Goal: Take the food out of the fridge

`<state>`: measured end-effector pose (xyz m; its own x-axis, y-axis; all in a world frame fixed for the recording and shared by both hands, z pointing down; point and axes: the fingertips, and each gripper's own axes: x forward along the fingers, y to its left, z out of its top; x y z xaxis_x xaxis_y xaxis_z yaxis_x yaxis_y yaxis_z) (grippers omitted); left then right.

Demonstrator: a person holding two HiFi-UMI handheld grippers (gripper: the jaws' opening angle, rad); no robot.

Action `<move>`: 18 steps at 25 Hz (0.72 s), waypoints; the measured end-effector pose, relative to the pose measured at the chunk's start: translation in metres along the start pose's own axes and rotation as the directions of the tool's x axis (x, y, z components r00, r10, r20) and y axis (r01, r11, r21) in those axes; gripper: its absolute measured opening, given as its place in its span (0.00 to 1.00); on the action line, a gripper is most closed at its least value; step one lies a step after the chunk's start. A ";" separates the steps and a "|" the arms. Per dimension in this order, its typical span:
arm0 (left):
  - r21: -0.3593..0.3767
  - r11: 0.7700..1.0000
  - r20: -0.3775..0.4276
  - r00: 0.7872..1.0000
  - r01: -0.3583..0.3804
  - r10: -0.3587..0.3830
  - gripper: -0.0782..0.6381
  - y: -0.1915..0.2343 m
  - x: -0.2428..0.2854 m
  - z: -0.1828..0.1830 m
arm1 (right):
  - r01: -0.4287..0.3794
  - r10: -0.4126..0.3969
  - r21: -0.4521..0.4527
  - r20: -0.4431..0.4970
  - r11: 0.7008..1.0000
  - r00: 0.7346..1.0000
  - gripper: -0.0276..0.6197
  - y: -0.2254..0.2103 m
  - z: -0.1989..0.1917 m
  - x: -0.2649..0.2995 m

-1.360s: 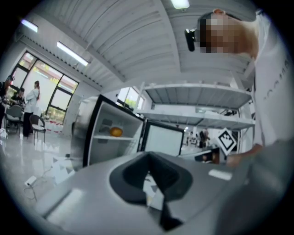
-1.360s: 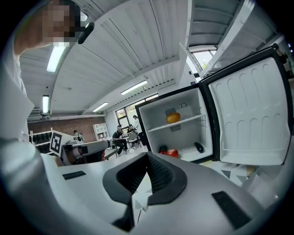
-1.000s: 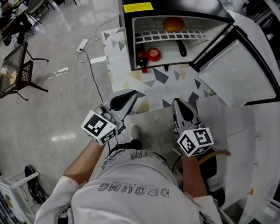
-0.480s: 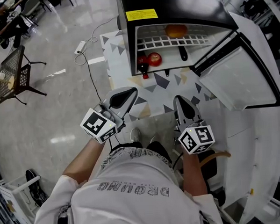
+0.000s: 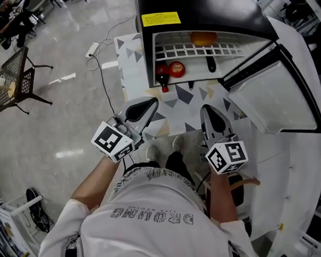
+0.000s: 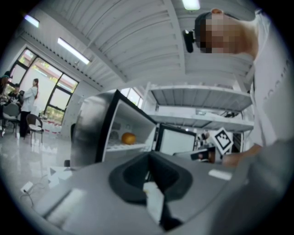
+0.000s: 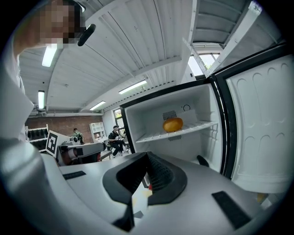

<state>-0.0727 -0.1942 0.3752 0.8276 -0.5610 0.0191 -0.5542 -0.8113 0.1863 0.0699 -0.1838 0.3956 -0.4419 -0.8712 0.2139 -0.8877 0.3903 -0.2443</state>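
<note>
The black fridge [image 5: 197, 10] stands open ahead of me. An orange [image 5: 203, 38] lies on its white wire shelf [image 5: 199, 45]. Below the shelf are a red apple [image 5: 176, 69], a dark red bottle [image 5: 162, 77] and a dark long item [image 5: 211, 63]. My left gripper [image 5: 147, 103] is shut and empty, short of the fridge's left side. My right gripper [image 5: 207, 109] is also shut and empty, short of the opening. The orange [image 6: 128, 137] shows beyond the left gripper [image 6: 148, 158]. The orange [image 7: 172, 124] sits above the right gripper [image 7: 148, 158].
The white fridge door [image 5: 271, 92] swings open at the right. A patterned mat [image 5: 164, 101] lies before the fridge. A power strip with its cable [image 5: 94, 48] and a black mesh stand [image 5: 13, 79] are on the floor at the left. People sit far back.
Both grippers have moved forward toward the open fridge, still shut. The person has stepped closer, and the feet now show under the grippers.
</note>
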 end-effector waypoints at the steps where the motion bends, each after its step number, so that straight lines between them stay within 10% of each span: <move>1: 0.000 1.000 0.001 1.000 -0.007 0.007 0.12 0.000 0.003 0.001 | -0.008 0.008 -0.006 0.001 1.000 1.000 0.05 -0.003 0.003 0.002; 18: 0.013 0.987 0.002 0.987 -0.162 0.162 0.12 0.009 0.052 0.009 | -0.144 0.145 -0.083 0.015 0.986 0.989 0.05 -0.067 0.054 0.048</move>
<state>-0.0350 -0.2322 0.3691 0.7264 -0.6857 0.0469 -0.6824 -0.7114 0.1683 0.1155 -0.2678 0.3714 -0.5644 -0.8094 0.1621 -0.8226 0.5349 -0.1930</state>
